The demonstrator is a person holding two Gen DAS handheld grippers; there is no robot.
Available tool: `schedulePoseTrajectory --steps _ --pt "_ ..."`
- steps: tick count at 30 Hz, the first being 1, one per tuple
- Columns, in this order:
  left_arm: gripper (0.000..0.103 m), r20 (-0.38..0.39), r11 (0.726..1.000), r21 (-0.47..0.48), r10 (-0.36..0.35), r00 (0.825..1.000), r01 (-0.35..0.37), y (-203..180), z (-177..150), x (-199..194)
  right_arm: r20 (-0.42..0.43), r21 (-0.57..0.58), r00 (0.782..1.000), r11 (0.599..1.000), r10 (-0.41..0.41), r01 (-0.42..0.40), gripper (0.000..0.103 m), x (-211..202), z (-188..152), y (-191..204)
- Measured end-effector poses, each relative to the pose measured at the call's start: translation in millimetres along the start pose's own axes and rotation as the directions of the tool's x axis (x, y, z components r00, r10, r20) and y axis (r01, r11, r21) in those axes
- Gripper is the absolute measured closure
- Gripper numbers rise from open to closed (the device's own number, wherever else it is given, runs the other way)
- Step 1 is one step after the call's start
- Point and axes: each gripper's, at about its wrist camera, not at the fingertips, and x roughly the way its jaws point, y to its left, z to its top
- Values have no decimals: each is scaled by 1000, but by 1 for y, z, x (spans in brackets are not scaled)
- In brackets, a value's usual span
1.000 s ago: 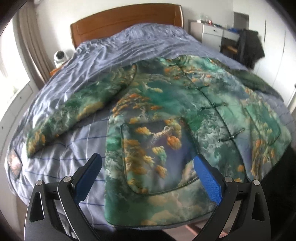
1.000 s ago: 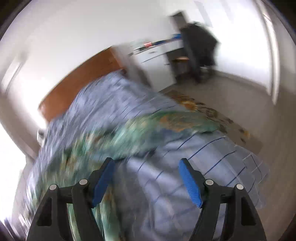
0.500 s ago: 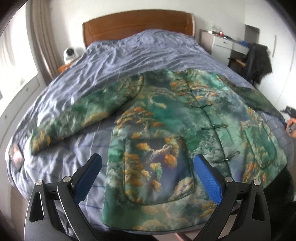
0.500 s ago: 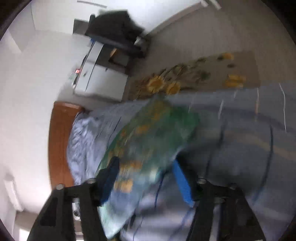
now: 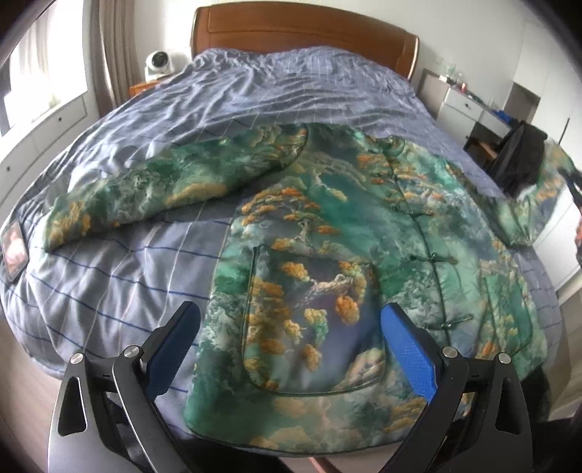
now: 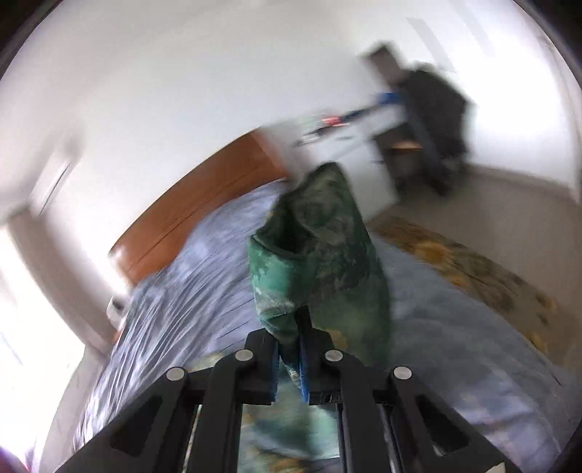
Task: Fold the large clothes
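The step in hand looks like the first sleeve fold: the right gripper [image 6: 289, 358] is clenched on the cuff of the jacket's sleeve [image 6: 320, 254], and the sleeve stands lifted off the bed [image 5: 254, 94], its open end pointing up and away from the jaws. The jacket [image 5: 363, 262] itself lies flat and face up on the bed, collar toward the headboard [image 5: 302, 32], hem hanging just over the foot edge nearest the camera, buttons running down its middle. The other sleeve [image 5: 152, 189] stretches out flat across the bedcover, on the side of the jacket toward the window. The left gripper [image 5: 291, 345] hovers above the hem with its jaws spread wide and nothing between them; the jacket's large front pocket sits framed between its two blue pads [image 5: 407, 349]. In the left view the raised sleeve shows blurred at the far side of the jacket from the window. My judgement is that the next move calls for carrying the held cuff across the jacket's chest and laying it flat, while the free gripper pins the hem or body so the slippery padded cloth does not drag along.
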Motion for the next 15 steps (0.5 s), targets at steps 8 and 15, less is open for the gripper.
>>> schedulePoseTrajectory --steps 8,15 --pt "3 19 998 19 66 998 -66 15 -16 -11 -261 -329 960 925 103 -188 95 80 -104 165" --pt "3 -1 996 10 92 996 -92 29 -26 -9 -443 -485 896 845 -13 -227 94 117 -218 203"
